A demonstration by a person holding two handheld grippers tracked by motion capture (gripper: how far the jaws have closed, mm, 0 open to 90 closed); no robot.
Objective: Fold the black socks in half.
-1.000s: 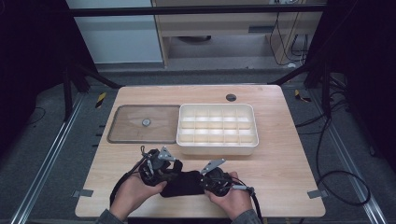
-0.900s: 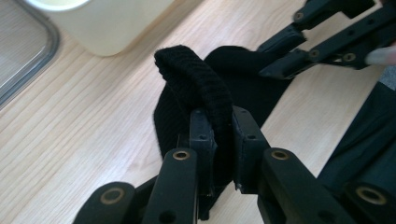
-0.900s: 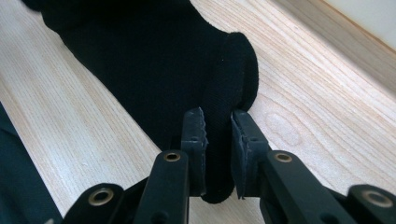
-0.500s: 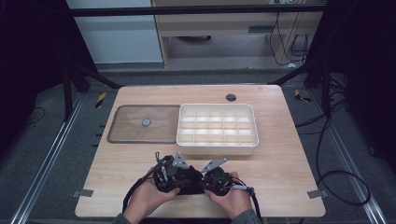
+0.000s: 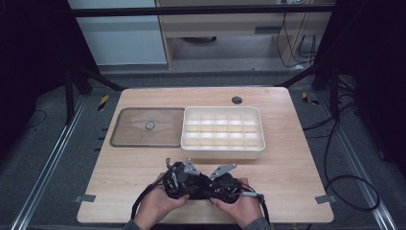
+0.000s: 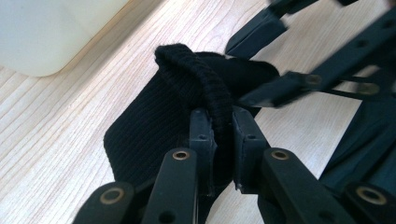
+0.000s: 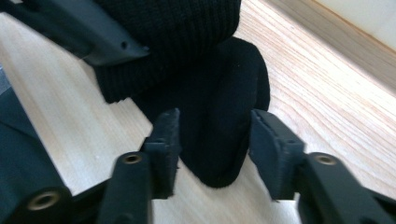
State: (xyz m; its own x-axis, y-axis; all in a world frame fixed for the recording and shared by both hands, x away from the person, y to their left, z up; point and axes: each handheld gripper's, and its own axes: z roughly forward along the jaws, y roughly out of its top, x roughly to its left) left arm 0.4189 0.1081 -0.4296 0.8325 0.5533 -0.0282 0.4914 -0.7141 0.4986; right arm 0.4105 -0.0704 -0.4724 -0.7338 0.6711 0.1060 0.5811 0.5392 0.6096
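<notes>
Now clamped in the left hand-held gripper point(image 6: 219, 140): black knit sock point(image 6: 187, 107), low over the counter point(image 6: 56, 121). Right hand-held gripper point(image 7: 212, 135) just opening, sock between unpressed pads. Could slip and unfold under a one-sided pull.

— What sits on the wooden table point(image 5: 297, 158) at its far half?
— A white divided box point(image 5: 222, 132) with rows of small compartments, right of centre.
— And to its left?
— A flat brown tray point(image 5: 129, 136), just beside the box, with a small round grey piece point(image 5: 150, 126) lying in it.
— Anything farther back?
— A dark round hole point(image 5: 236, 100) near the far edge.
</notes>
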